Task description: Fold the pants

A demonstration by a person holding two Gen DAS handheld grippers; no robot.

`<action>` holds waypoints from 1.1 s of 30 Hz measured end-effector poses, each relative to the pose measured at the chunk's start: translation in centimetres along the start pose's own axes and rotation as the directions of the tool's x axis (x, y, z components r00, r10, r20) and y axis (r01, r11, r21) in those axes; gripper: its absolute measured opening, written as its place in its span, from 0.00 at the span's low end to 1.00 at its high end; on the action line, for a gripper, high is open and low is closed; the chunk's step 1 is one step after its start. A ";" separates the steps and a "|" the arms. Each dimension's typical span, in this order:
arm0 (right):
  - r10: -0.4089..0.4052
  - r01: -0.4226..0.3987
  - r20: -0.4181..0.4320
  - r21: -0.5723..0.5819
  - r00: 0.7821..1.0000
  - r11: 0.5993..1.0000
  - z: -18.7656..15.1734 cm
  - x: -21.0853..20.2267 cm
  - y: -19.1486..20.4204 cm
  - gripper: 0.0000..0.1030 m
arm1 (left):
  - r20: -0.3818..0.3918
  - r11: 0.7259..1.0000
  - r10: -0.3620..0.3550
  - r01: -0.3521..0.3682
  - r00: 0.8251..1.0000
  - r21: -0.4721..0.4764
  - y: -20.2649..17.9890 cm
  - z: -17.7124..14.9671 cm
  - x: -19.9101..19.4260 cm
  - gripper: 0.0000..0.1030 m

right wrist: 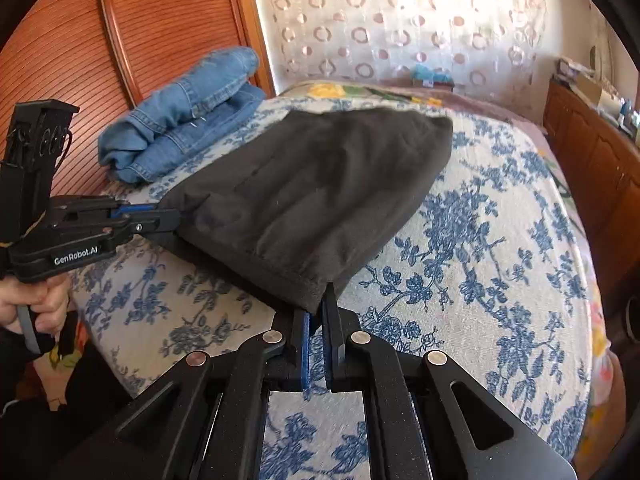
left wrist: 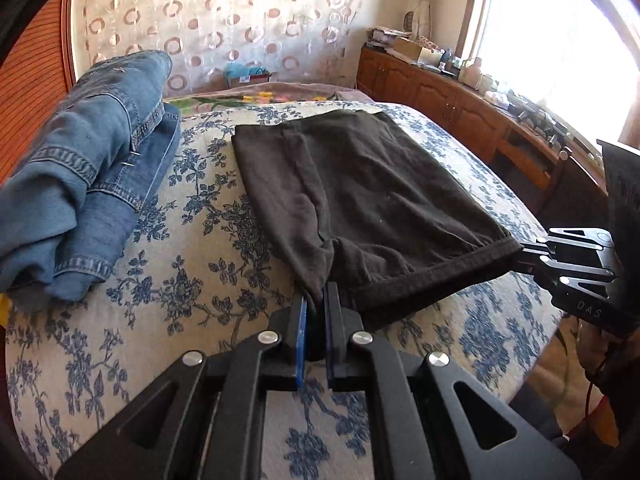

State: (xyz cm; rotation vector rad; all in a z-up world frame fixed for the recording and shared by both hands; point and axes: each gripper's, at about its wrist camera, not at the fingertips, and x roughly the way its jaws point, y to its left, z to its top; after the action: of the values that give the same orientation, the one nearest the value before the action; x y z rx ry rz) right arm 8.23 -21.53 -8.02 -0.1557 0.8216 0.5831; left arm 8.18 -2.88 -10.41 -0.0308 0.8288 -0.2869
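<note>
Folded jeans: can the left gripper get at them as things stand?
Probably not yet. The left gripper is shut on a corner of the black pants. The path over the bedspread to the jeans looks free once it releases.

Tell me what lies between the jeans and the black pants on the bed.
Only bare floral bedspread separates the jeans from the black pants; nothing rests on that strip. The left wrist view shows this best.

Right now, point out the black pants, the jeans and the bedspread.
black pants [left wrist: 360, 184], left wrist view, middle of the top layer.
jeans [left wrist: 104, 152], left wrist view, upper folded leg.
bedspread [right wrist: 480, 264], right wrist view, bare floral patch.
</note>
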 end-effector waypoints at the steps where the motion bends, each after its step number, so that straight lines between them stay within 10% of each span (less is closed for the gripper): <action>1: -0.001 0.001 0.004 -0.002 1.000 1.000 -0.1 -0.3 0.1 0.02 | 0.002 1.000 -0.008 0.008 1.000 -0.004 0.2 -0.2 -0.4 0.03; 25: 0.021 -0.021 -0.008 0.065 1.000 0.998 -3.5 -1.1 0.1 0.06 | -0.012 1.000 -0.008 0.008 1.000 0.012 -0.8 -3.5 -1.7 0.04; 33: 0.013 -0.013 0.007 0.067 1.000 0.998 -4.0 -3.0 -0.3 0.09 | -0.021 1.000 -0.006 0.006 1.000 -0.018 -0.1 -3.5 -2.0 0.26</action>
State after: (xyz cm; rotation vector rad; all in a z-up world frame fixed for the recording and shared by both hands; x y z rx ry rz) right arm 4.15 -24.47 -8.58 -0.0871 0.8357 0.5673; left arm 4.33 -2.21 -11.33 -0.0468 0.8521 -0.2861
